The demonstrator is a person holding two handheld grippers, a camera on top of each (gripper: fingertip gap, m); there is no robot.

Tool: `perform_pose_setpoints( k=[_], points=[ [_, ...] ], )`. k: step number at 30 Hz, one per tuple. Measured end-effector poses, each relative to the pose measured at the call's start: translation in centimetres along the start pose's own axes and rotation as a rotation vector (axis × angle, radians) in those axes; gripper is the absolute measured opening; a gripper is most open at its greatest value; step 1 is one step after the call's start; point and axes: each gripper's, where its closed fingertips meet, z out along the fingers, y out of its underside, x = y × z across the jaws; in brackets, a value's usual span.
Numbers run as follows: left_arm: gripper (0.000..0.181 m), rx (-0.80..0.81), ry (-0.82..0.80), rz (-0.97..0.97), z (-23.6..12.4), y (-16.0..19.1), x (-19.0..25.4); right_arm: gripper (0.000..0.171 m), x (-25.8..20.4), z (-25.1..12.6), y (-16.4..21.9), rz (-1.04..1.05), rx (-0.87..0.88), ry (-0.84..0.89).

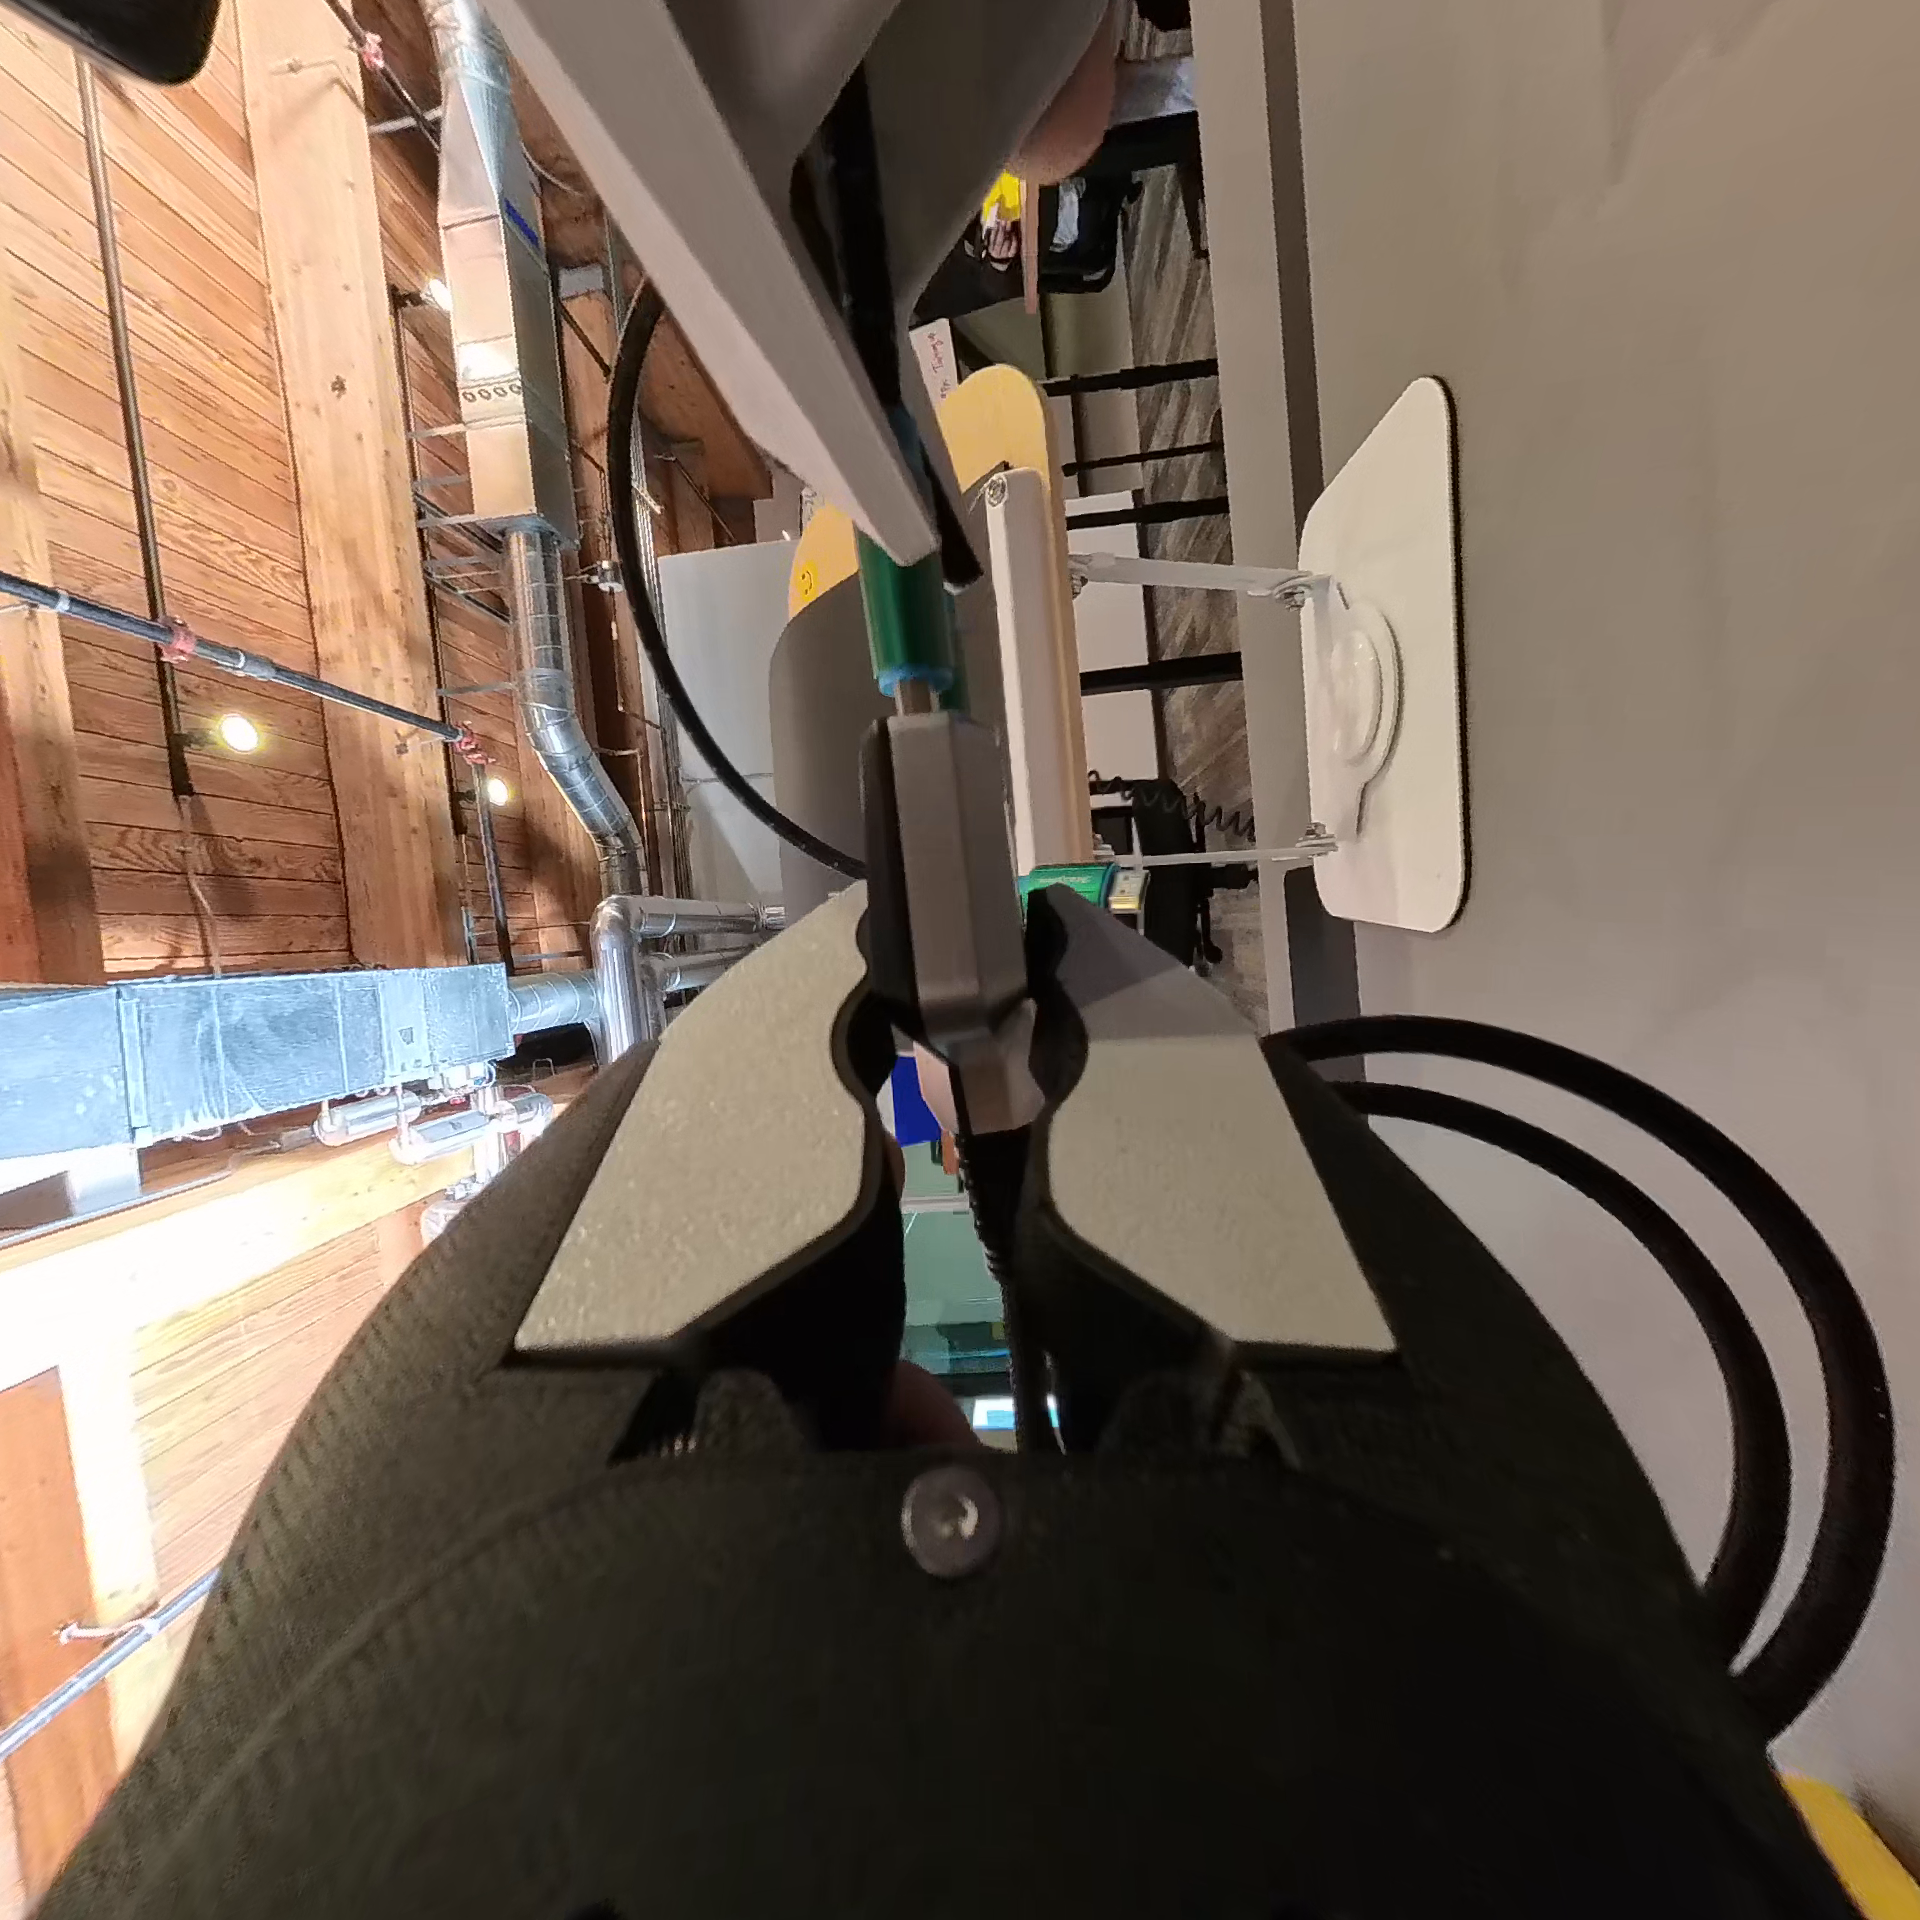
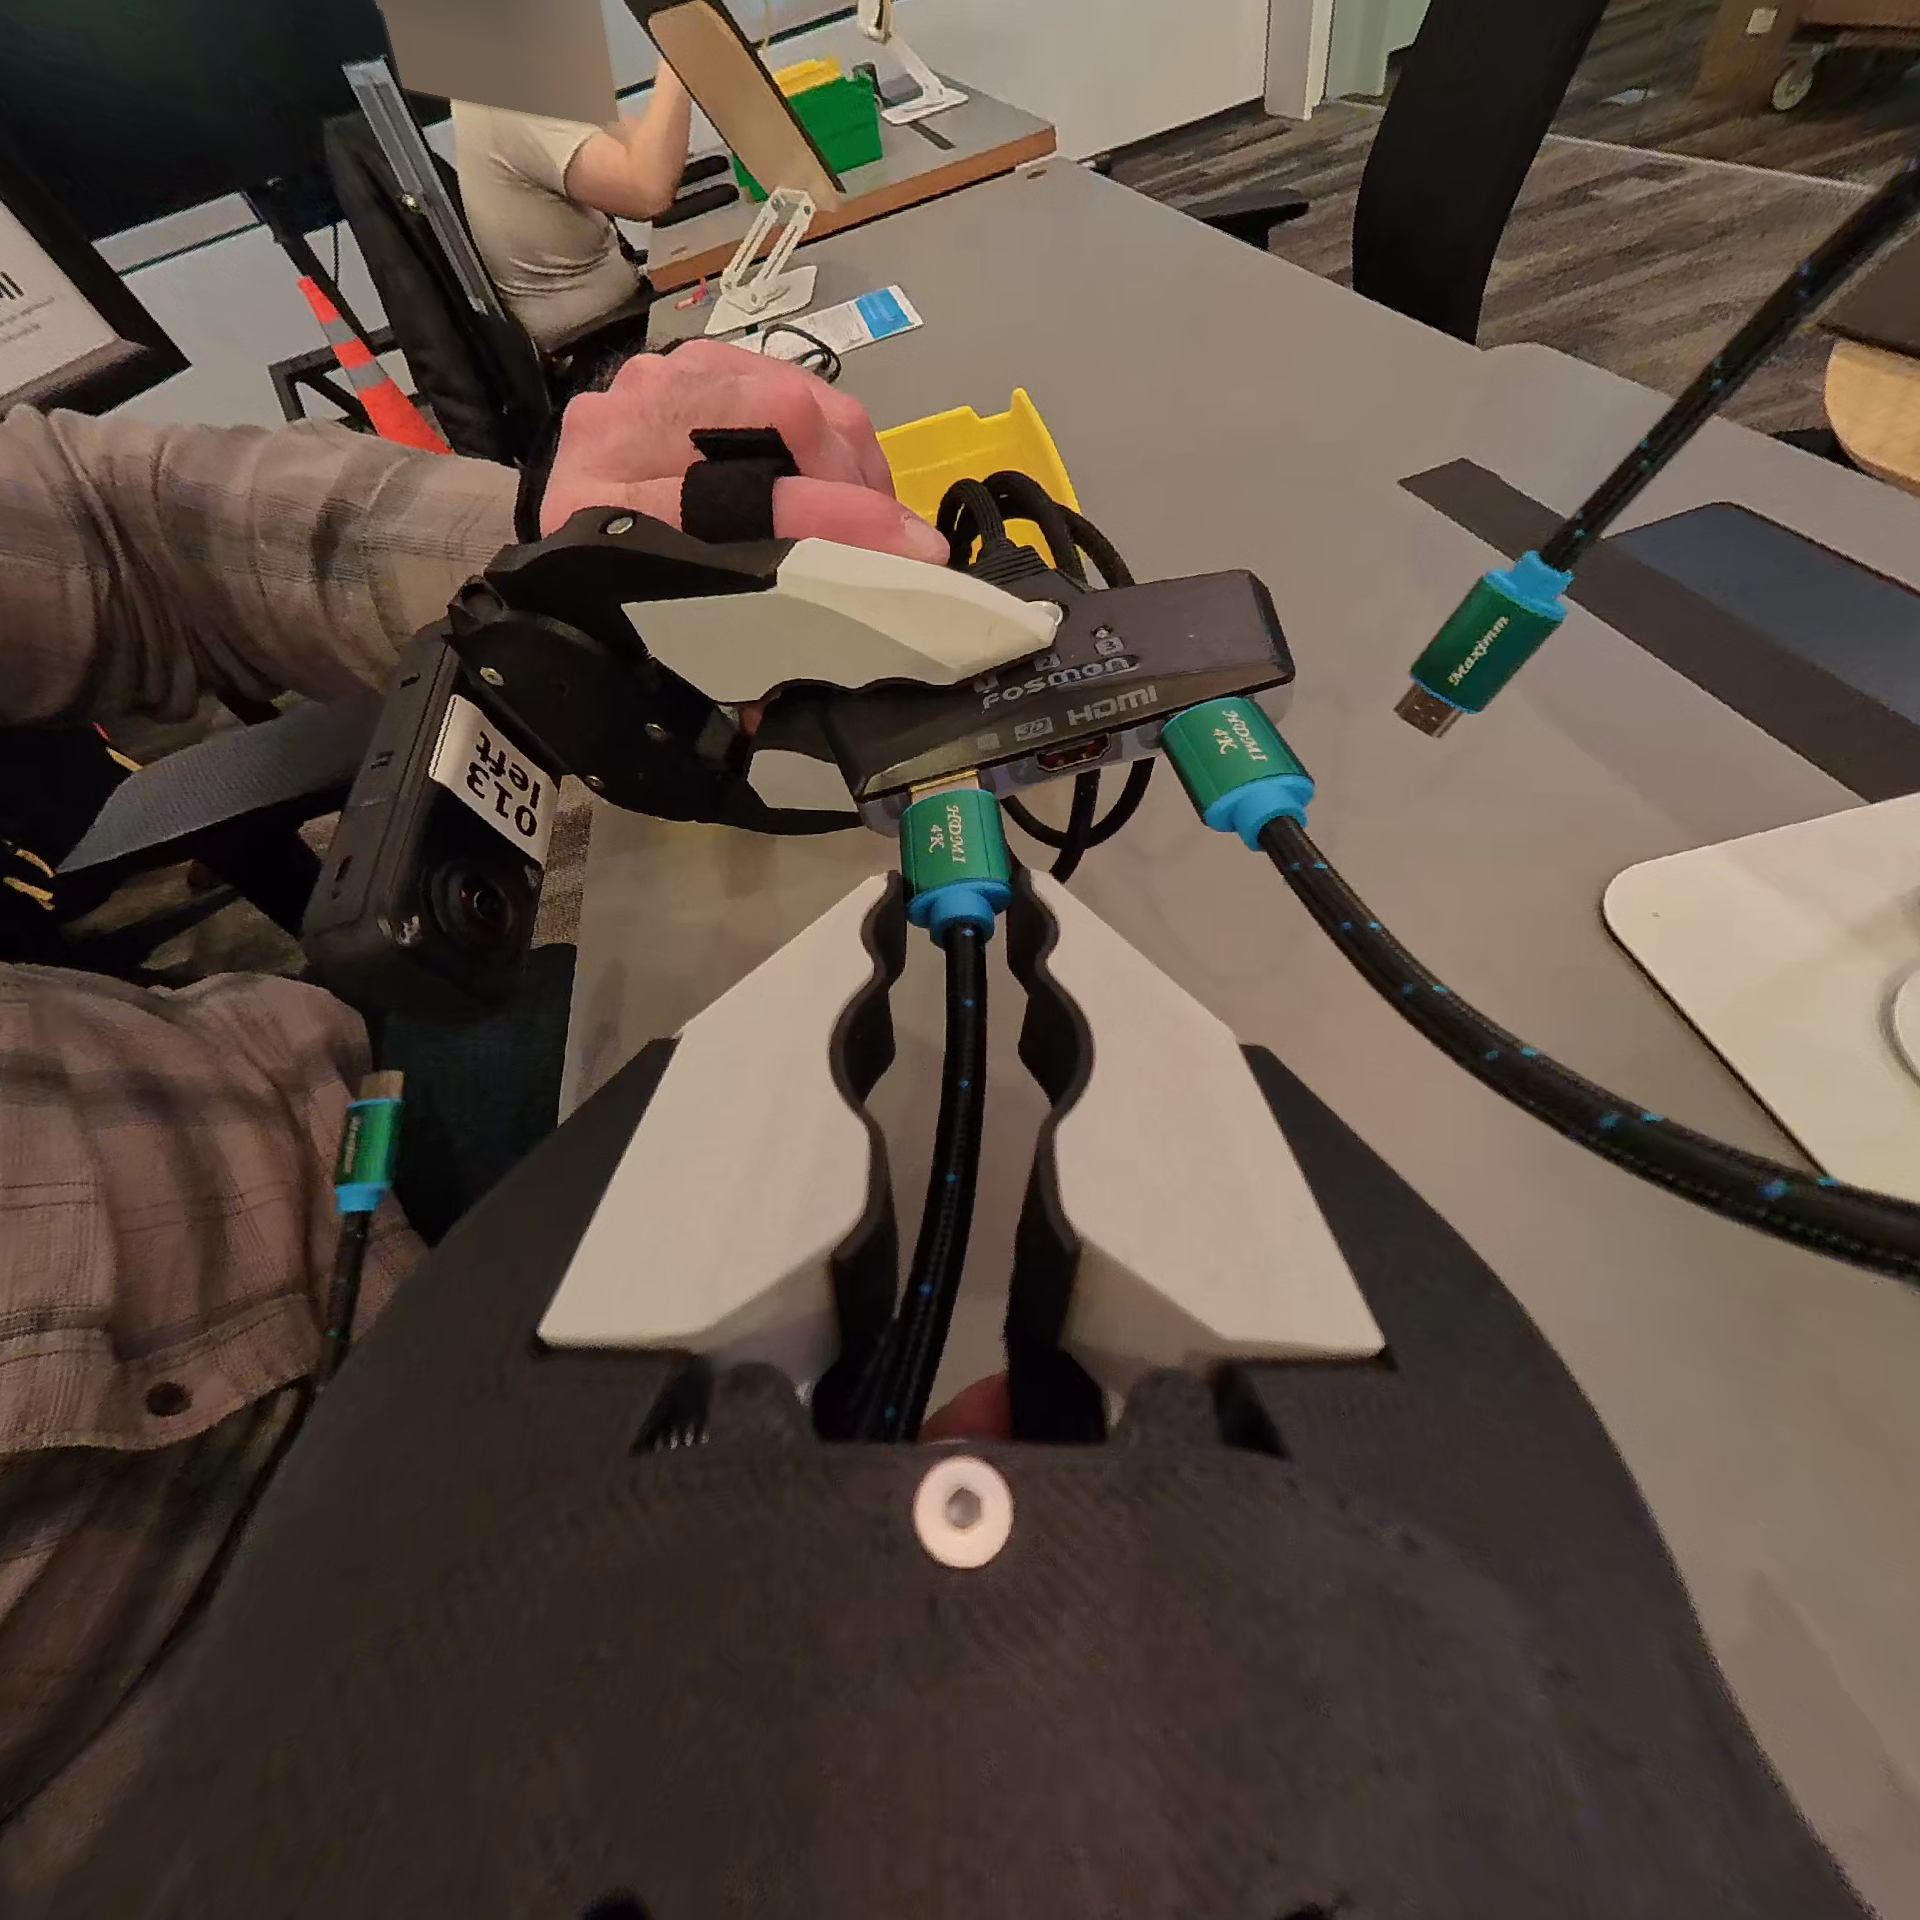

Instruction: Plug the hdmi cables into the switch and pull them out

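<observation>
The grey desk [image 2: 1195, 416] carries a white mat [image 2: 1766, 966] at the right edge and a yellow bin [image 2: 966, 447] behind the switch. The left hand-held gripper [image 2: 862, 675] comes in from the left side, a hand [image 2: 717, 436] on it, and its fingers are closed on the black switch [image 2: 1164, 644], holding it lifted above the desk. In the left wrist view the same switch [image 1: 951, 904] sits clamped between the two fingers.

The right hand-held gripper [image 2: 956, 925] is directly in front of the switch. Its fingers stand a little apart around the braided cable of the left green plug [image 2: 945, 842]; I cannot tell if they press it. This plug sits in the left port with some metal tip visible. A second green plug [image 2: 1236, 769] is in the right port. The middle port is free. A third plug [image 2: 1486, 644] hangs in the air to the right, apart from the switch.
</observation>
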Motion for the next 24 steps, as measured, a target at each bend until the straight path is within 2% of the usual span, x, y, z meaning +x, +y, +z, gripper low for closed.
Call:
perform_pose_setpoints(
  k=[6, 24],
  points=[
    [0.021, 0.019, 0.001, -0.009, 0.0, -0.1, -0.4, 0.017, -0.2, 0.0, -0.4, -0.033, 0.020, -0.019],
    [0.020, -0.093, 0.027, -0.109, 0.4, 0.6, -0.8, 0.017, -0.4, 0.5, -1.7, -0.050, 0.065, 0.026]
  ],
)
